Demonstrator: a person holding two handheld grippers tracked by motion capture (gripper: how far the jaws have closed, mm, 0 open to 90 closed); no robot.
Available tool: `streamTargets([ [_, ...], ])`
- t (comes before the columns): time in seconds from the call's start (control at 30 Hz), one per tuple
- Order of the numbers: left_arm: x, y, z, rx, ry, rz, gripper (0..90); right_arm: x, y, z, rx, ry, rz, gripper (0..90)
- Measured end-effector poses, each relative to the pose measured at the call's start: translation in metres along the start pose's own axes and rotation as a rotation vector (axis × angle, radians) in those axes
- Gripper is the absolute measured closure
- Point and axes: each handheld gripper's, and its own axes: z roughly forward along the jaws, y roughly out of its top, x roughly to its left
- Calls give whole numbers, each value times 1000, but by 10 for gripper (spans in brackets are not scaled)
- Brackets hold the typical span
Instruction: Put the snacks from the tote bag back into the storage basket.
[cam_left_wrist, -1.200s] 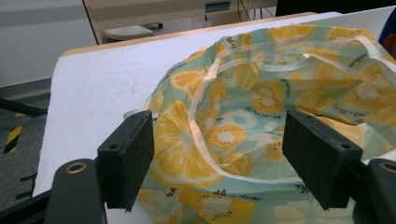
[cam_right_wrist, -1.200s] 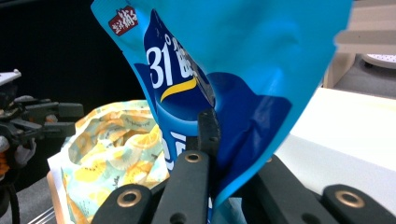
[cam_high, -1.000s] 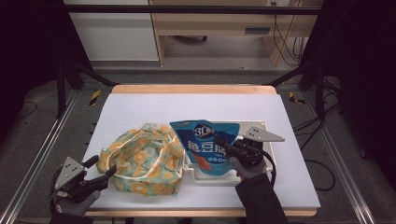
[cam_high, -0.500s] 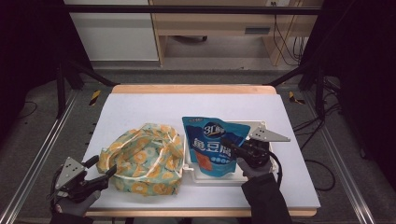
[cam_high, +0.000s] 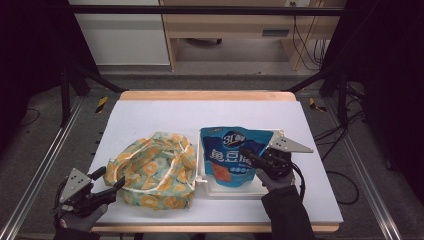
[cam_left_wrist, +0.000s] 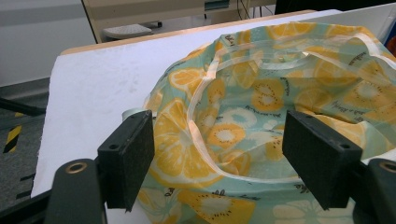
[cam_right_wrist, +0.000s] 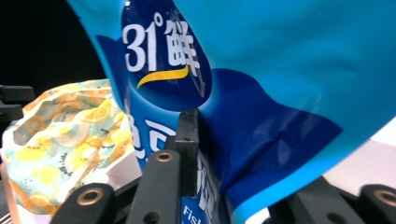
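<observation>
I use the white tray (cam_high: 235, 187) as my landmark. The blue snack pouch (cam_high: 236, 156) lies in it, its top edge reaching past the tray's far rim. My right gripper (cam_high: 252, 159) sits over the pouch's right half; its jaws have just been opening, with the pouch's edge still between them, one pad against the film, the other clear of it as far as I can tell. Left of the tray, touching it, lies the lemon-print cloth bag (cam_high: 152, 170). My left gripper (cam_high: 112, 181) rests at the bag's left end, jaws spread wide around its rim, not pressing.
</observation>
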Motion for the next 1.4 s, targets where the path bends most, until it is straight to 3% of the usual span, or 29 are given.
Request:
streamTargets([
  [0.23, 0, 0, 0, 1, -1, 0, 252, 1, -1, -2, 15, -26, -17, 680],
  [0.53, 0, 0, 0, -1, -1, -1, 252, 6, -2, -3, 33, -7, -3, 785],
  [0.77, 0, 0, 0, -2, -1, -2, 252, 4, -2, -3, 22, -38, -12, 714],
  [1.07, 0, 0, 0, -4, -1, -3, 252, 5, 0, -6, 1, -44, -10, 592],
  [1.2, 0, 0, -1, -7, -2, -4, 251, 4, 1, -12, -28, -79, -15, 475],
  [1.4, 0, 1, -2, -11, -2, -5, 249, 5, -1, -22, -42, -131, -48, 381],
])
